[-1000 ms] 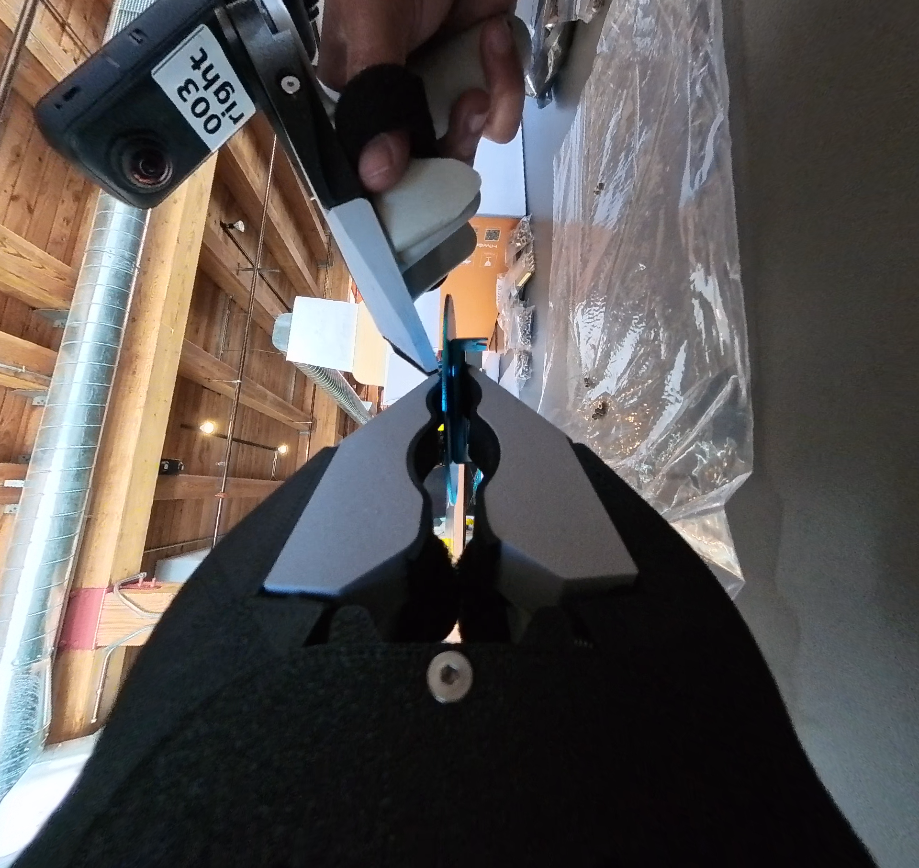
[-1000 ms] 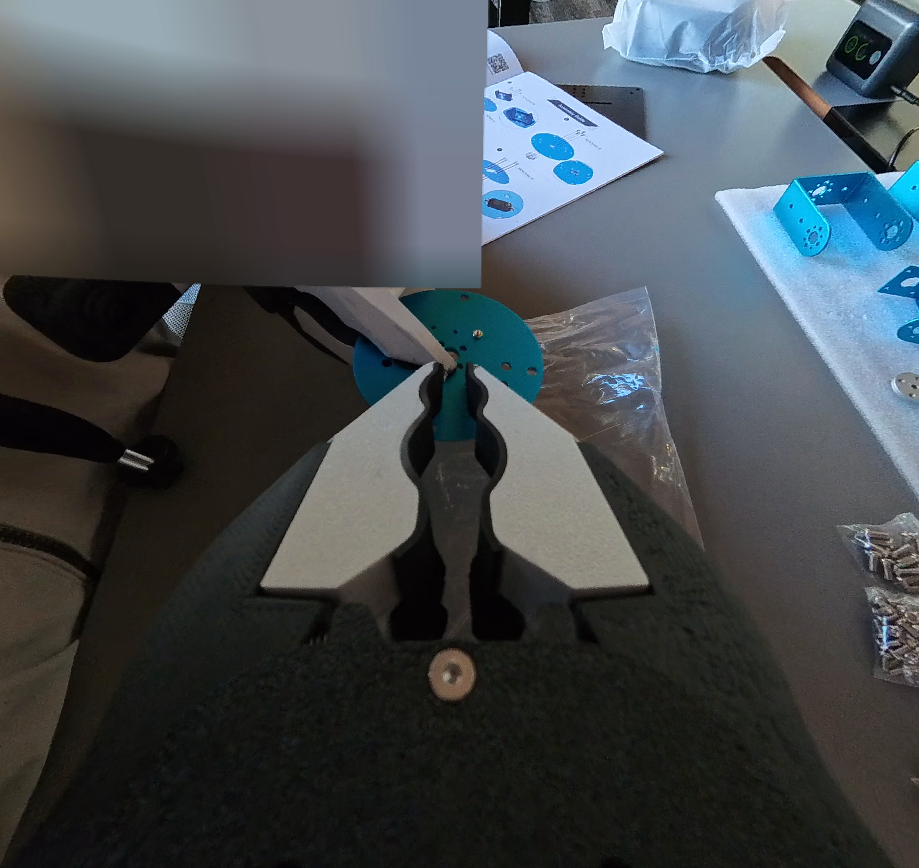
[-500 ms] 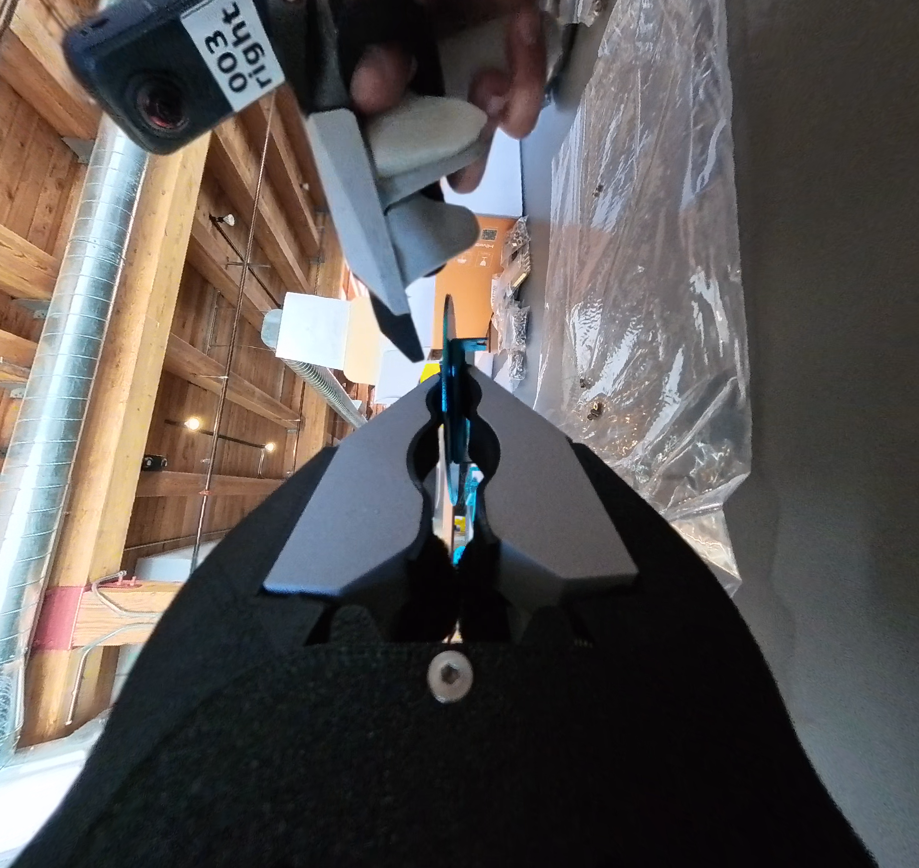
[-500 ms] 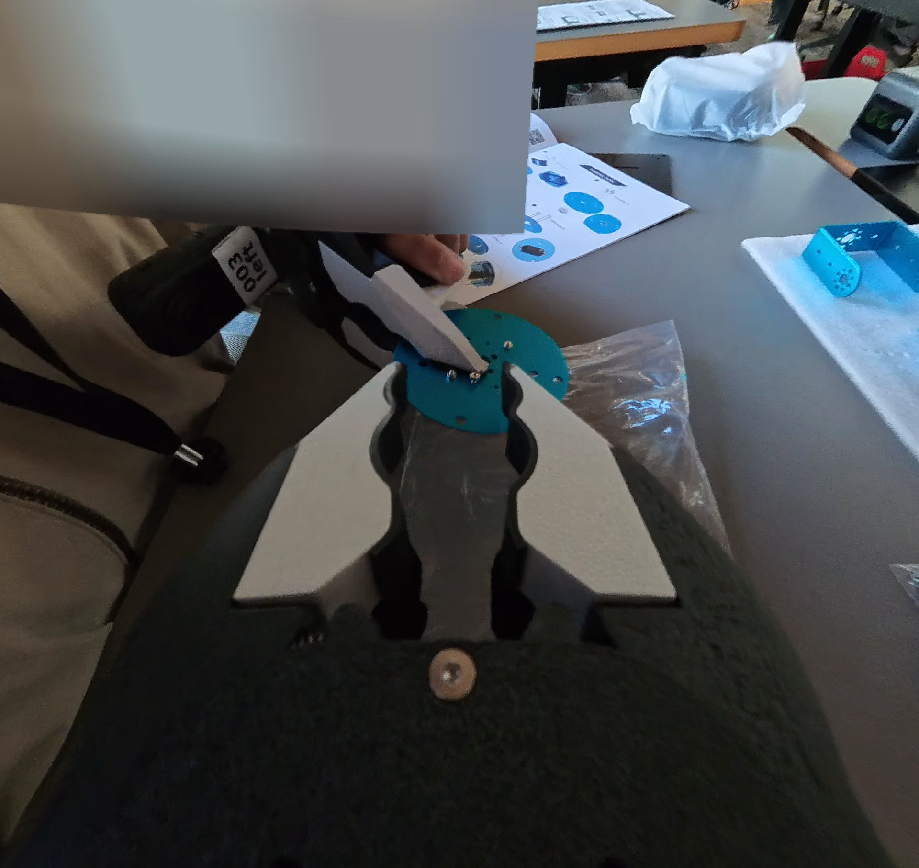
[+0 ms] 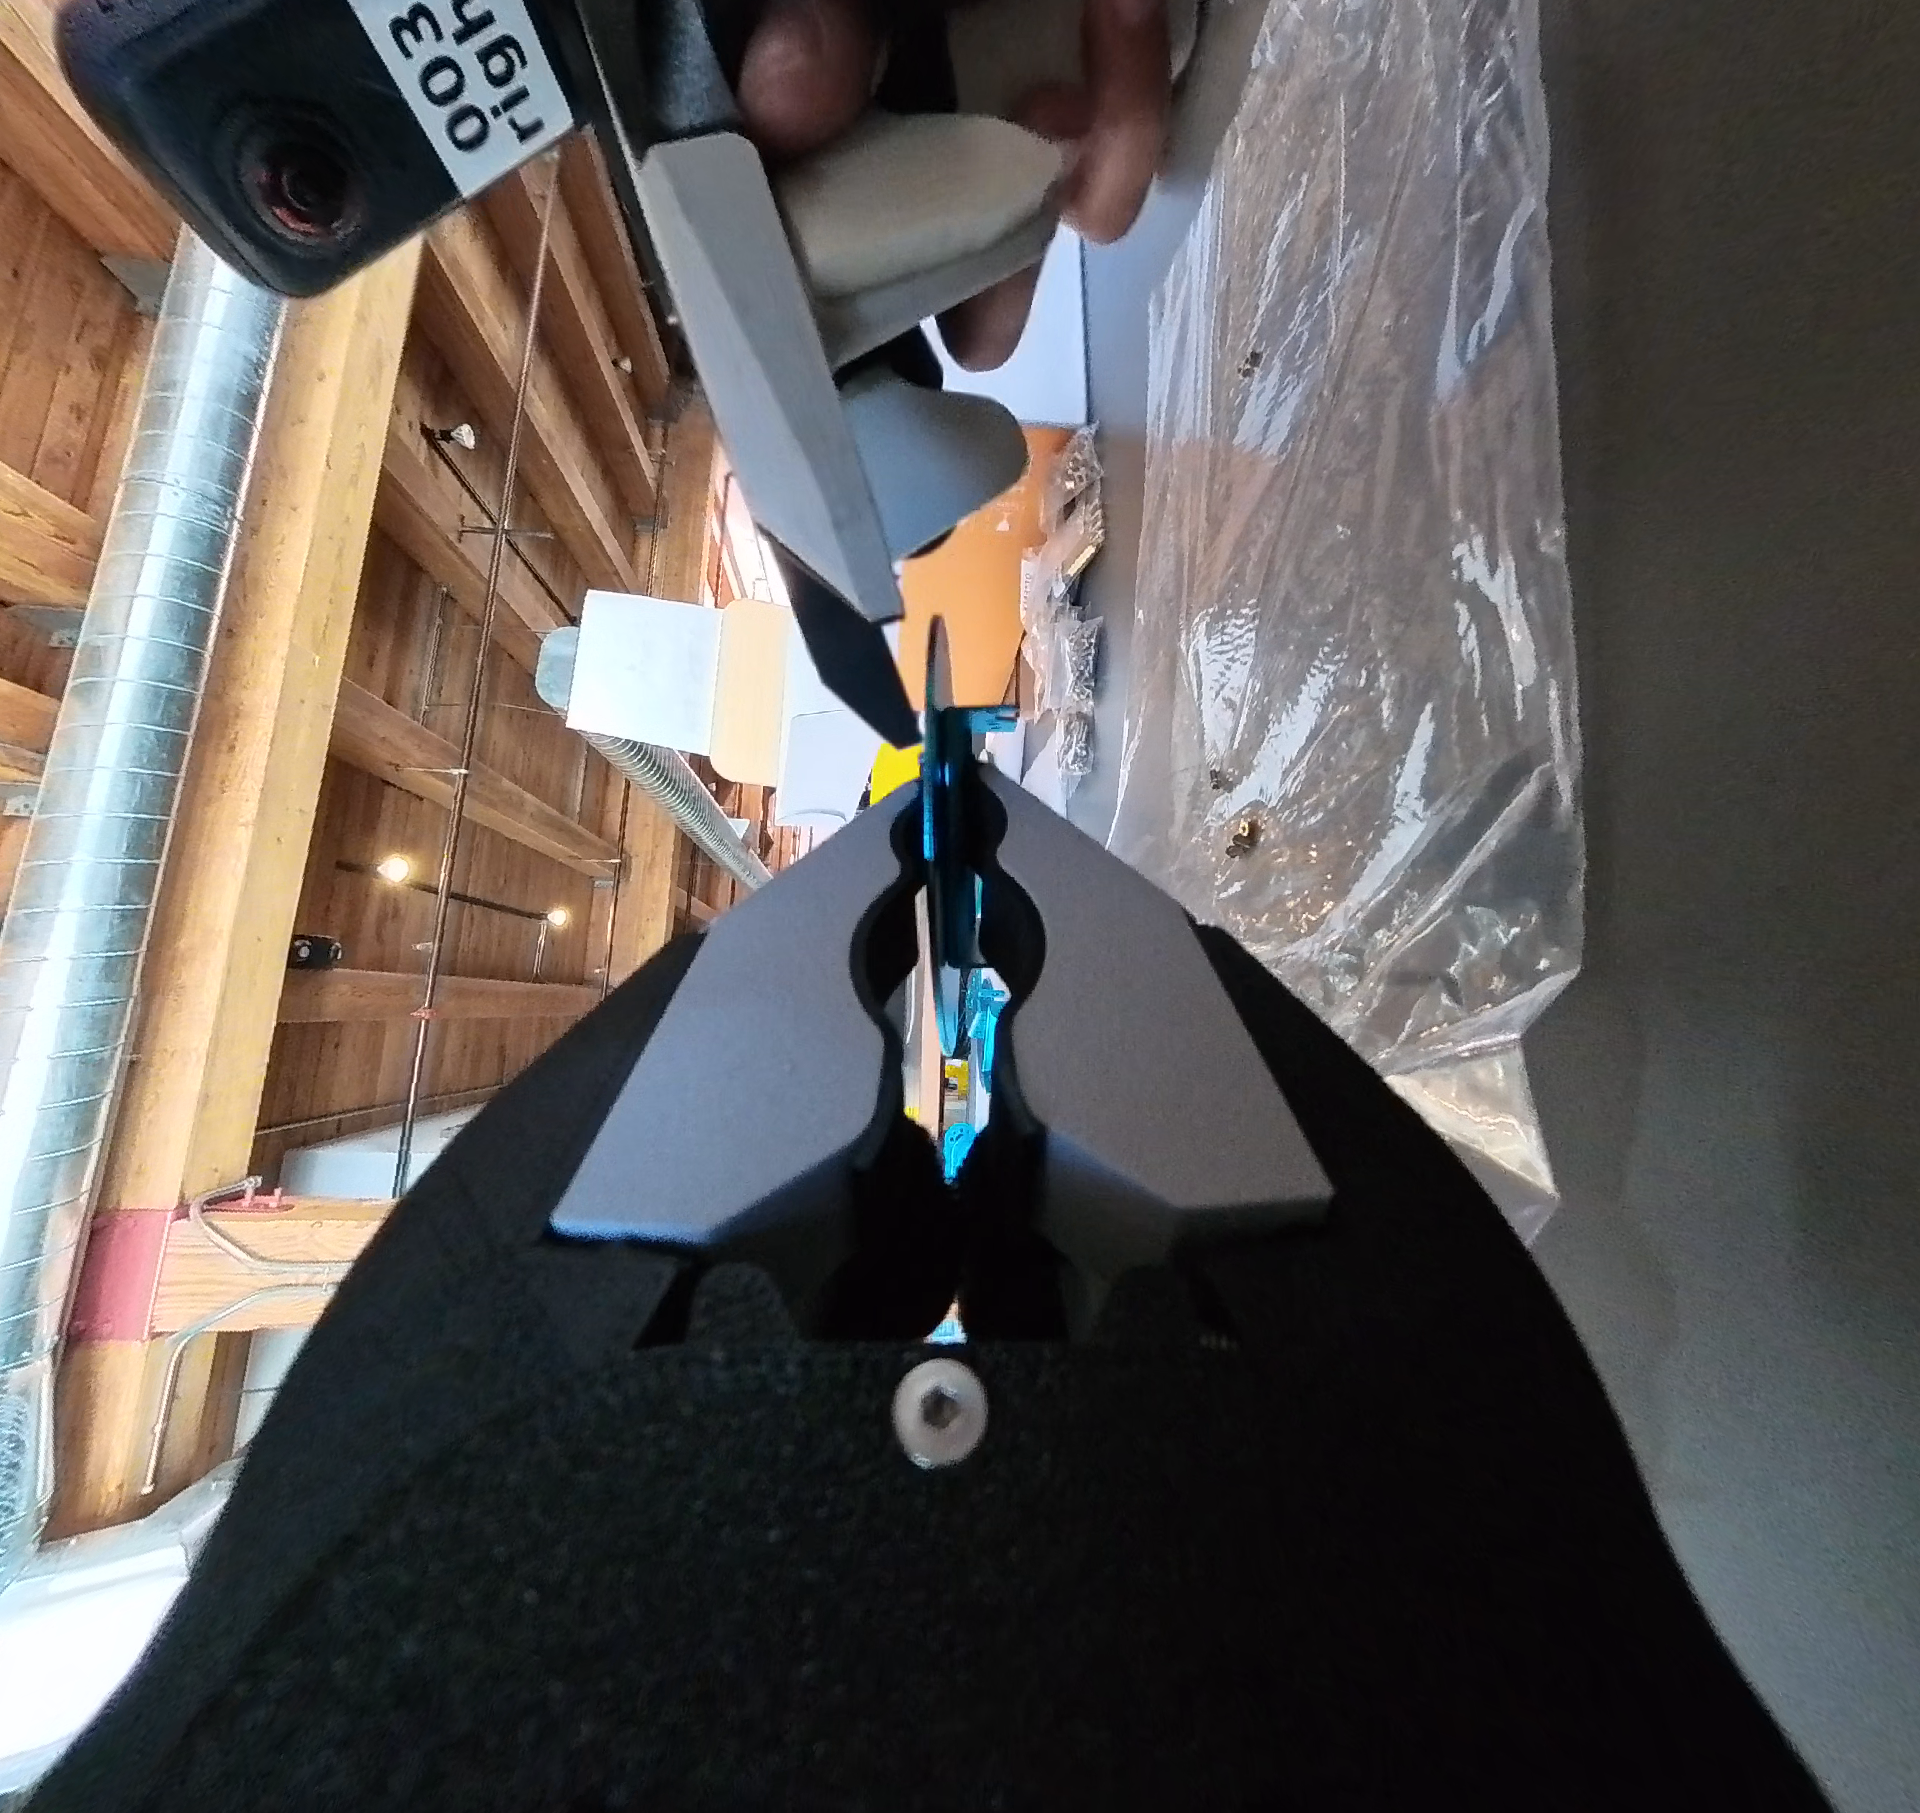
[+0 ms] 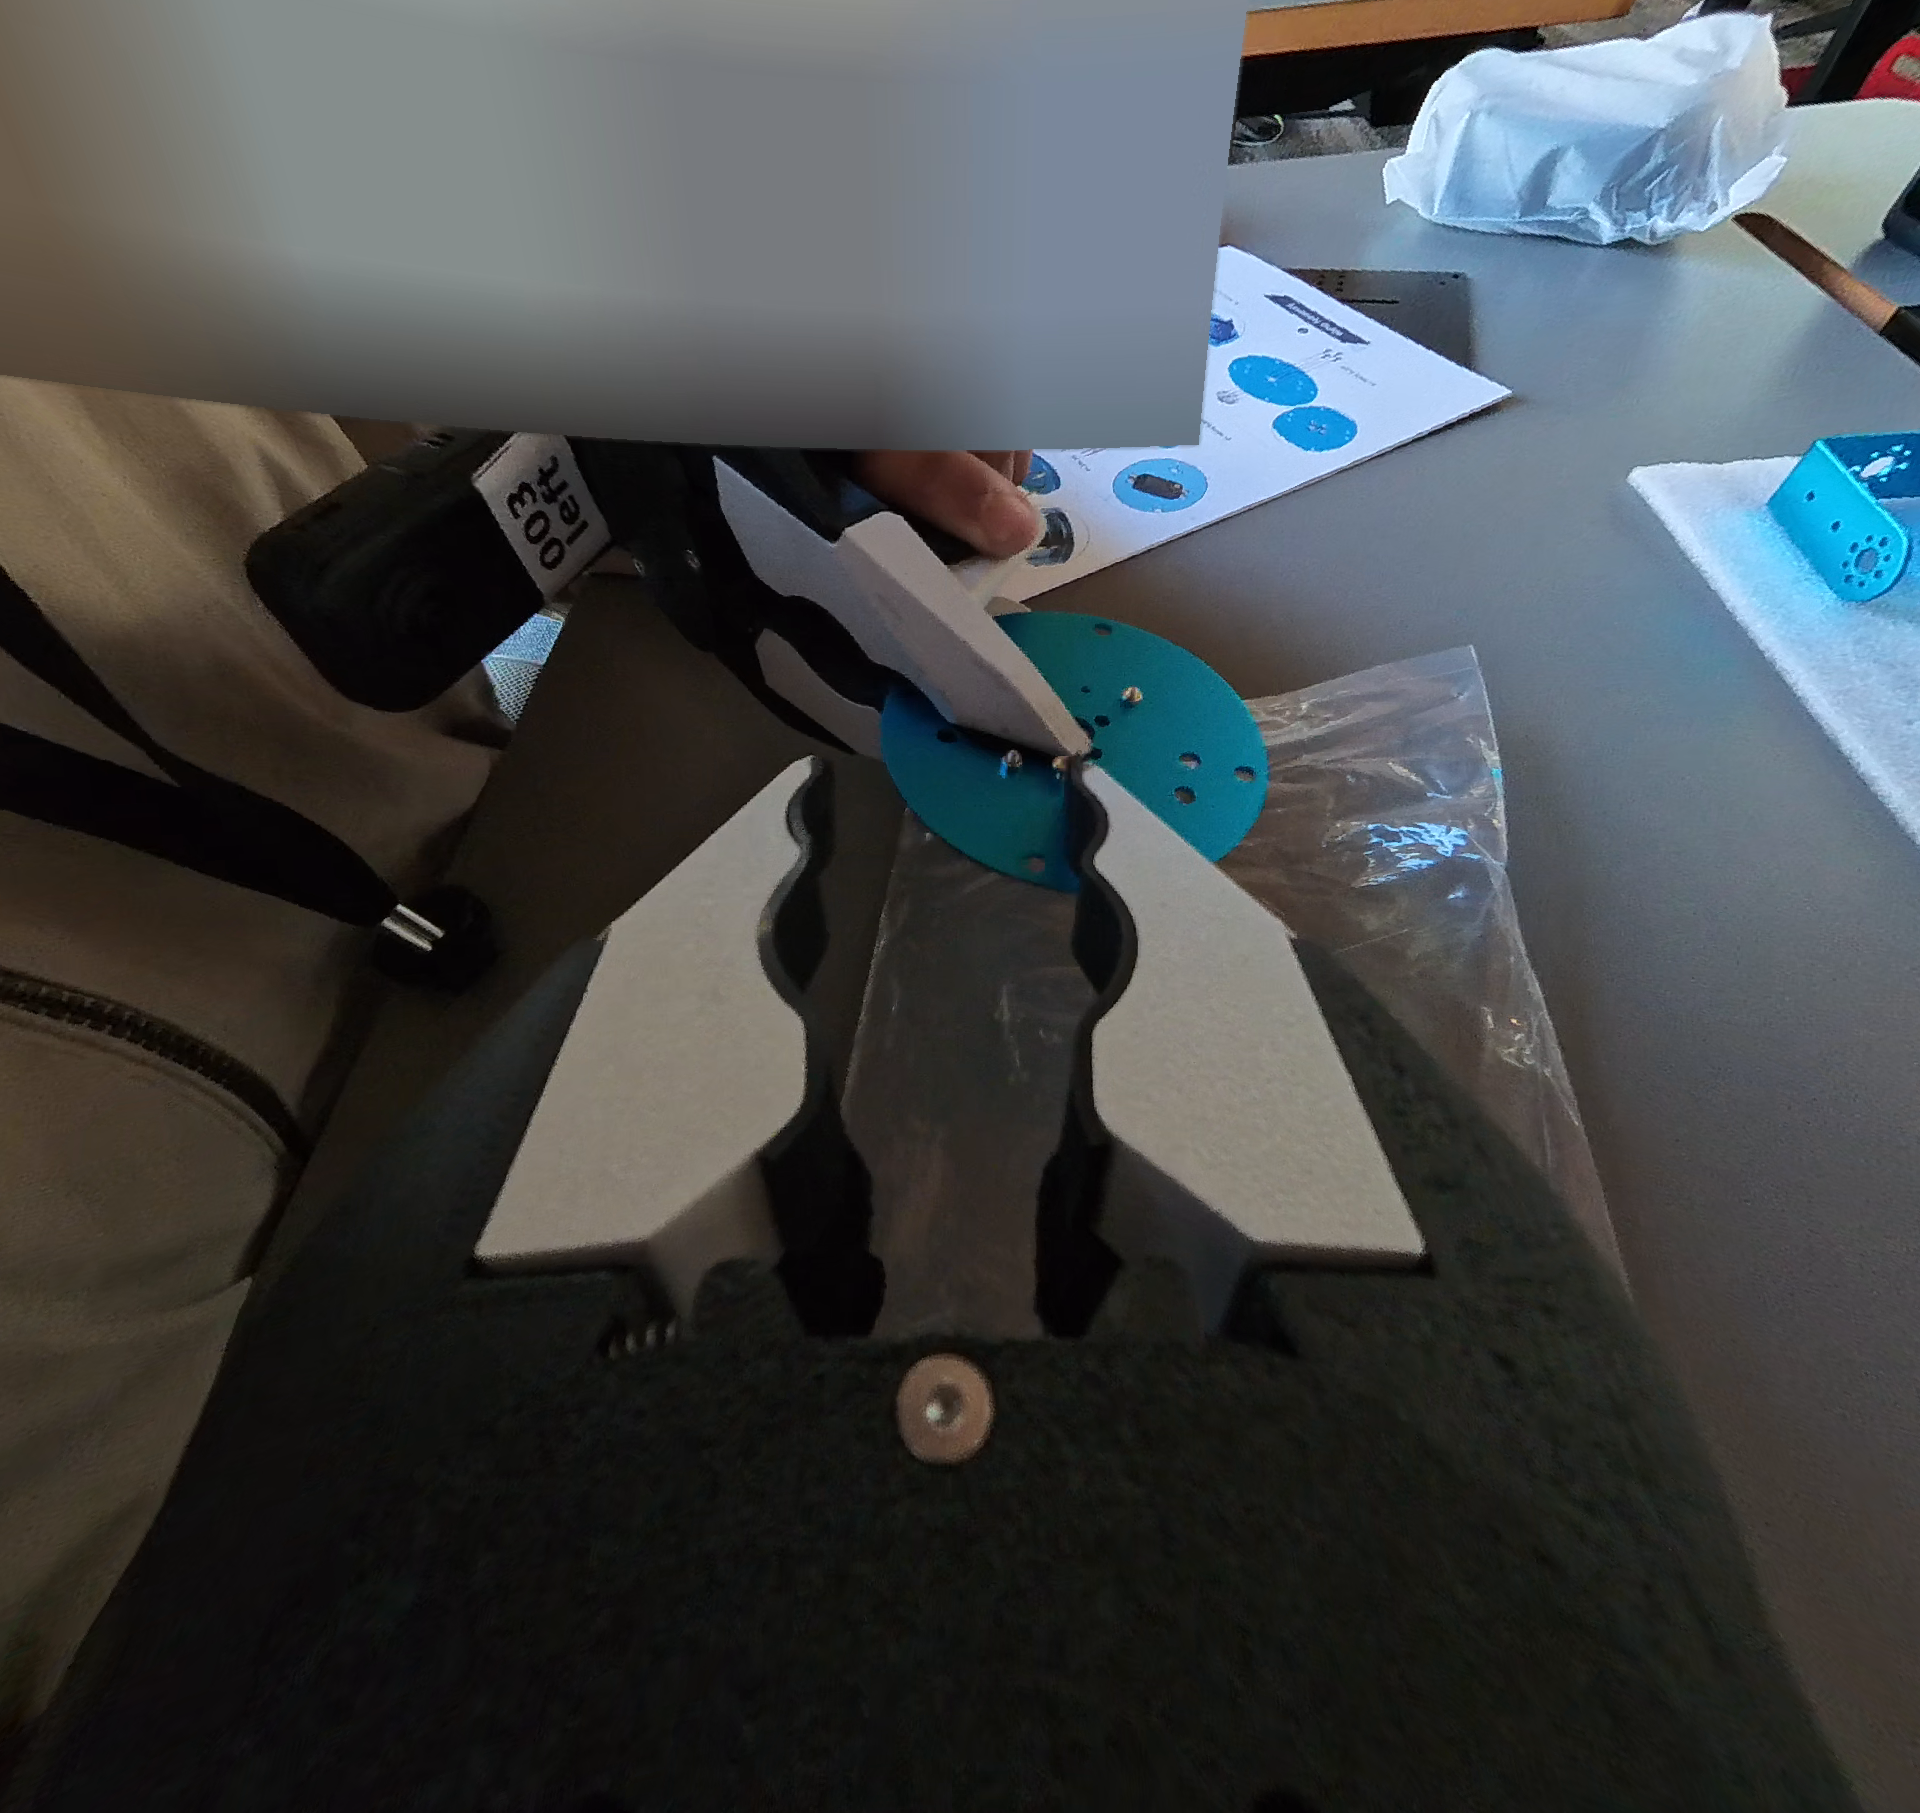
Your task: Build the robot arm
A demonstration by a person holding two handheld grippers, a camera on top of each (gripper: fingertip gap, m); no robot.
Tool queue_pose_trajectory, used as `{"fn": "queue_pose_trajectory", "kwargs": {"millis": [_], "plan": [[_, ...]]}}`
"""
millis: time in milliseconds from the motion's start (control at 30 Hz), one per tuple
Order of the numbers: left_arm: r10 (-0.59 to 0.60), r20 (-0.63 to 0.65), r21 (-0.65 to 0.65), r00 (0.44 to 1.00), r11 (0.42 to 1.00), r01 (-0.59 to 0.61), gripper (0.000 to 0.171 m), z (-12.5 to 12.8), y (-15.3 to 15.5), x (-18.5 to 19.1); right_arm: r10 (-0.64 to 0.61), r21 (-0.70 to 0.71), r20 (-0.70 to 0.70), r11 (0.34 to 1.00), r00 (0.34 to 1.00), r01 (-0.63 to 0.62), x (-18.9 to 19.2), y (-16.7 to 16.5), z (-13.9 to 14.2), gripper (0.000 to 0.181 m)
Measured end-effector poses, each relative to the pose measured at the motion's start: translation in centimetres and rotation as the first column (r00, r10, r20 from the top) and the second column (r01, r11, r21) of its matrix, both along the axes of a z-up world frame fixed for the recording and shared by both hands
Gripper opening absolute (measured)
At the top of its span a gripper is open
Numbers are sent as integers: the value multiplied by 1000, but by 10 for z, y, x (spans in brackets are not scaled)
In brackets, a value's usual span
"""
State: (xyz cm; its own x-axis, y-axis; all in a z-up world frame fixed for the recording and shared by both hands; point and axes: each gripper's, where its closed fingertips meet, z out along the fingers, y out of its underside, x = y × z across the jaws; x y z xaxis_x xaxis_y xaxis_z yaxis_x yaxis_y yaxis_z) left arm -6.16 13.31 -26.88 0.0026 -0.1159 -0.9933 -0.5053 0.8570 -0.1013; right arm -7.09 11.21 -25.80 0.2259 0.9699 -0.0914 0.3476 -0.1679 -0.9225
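Note:
My left gripper point(image 5: 951, 776) is shut on a round blue metal disc point(image 5: 948, 828), which shows edge-on between its fingers. In the right wrist view the disc point(image 6: 1143, 755) is held above a clear plastic bag point(image 6: 1382, 828), gripped near its middle by the left gripper's white fingers point(image 6: 935, 651). Small screws point(image 6: 1132, 693) stick up from the disc's face. My right gripper point(image 6: 945, 776) is wide open and empty. Its right fingertip is at the disc beside a screw point(image 6: 1060, 761). In the left wrist view, the right gripper point(image 5: 894, 672) comes in from above left, held by a hand.
The grey table point(image 6: 1558, 620) holds an instruction sheet point(image 6: 1299, 392), a dark plate point(image 6: 1392, 309), a white wrapped bundle point(image 6: 1590, 132) and a white foam sheet point(image 6: 1766, 558) with a blue bracket point(image 6: 1849, 537). Small bags of screws point(image 5: 1070, 683) lie beyond the disc. A person sits at left. Left and right tips are no more than a few centimetres apart.
My right gripper has opened from nearly shut at a screw on the disc to wide open, and has drawn back a little. My left gripper stays shut on the disc.

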Motion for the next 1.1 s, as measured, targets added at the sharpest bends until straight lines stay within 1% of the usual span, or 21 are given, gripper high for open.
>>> {"fn": "queue_pose_trajectory", "kwargs": {"millis": [200,433,567,667,767,800,933,1033,1067,1100], "plan": [[-2,-2,1,1000,1000,2,2,0,-1,0,2,12,9,1000,1000,-2,-4,0,-2,49],[4,-1,1,1000,1000,-4,2,0,1,0,-16,16,14,1000,1000,15,0,2,-1,44],[3,0,0,1000,1000,-3,1,0,1,0,-17,27,14,999,1000,17,-4,3,-1,52],[4,-2,-1,1000,1000,-4,2,-1,1,0,-6,3,22,1000,1000,6,-4,0,-4,50],[8,-2,-1,1000,1000,-8,2,-1,2,-1,-12,5,27,1000,1000,12,0,1,-2,44],[8,-1,-1,1000,1000,-8,2,-1,2,-1,-14,7,19,1000,1000,14,0,1,0,44],[7,-2,0,1000,1000,-7,2,-1,2,0,-5,25,22,1000,1000,5,-6,1,-2,56],[7,-8,-3,1000,1000,-7,2,-2,3,0,-6,-6,32,1000,999,6,-4,-1,-4,53],[12,-8,-2,1000,1000,-12,2,-2,3,-1,1,-11,33,1000,999,-1,-2,-2,-3,45],[16,-7,-2,1000,1000,-16,2,-2,4,-1,2,-9,26,1000,1000,-2,0,-3,-1,42]]}}
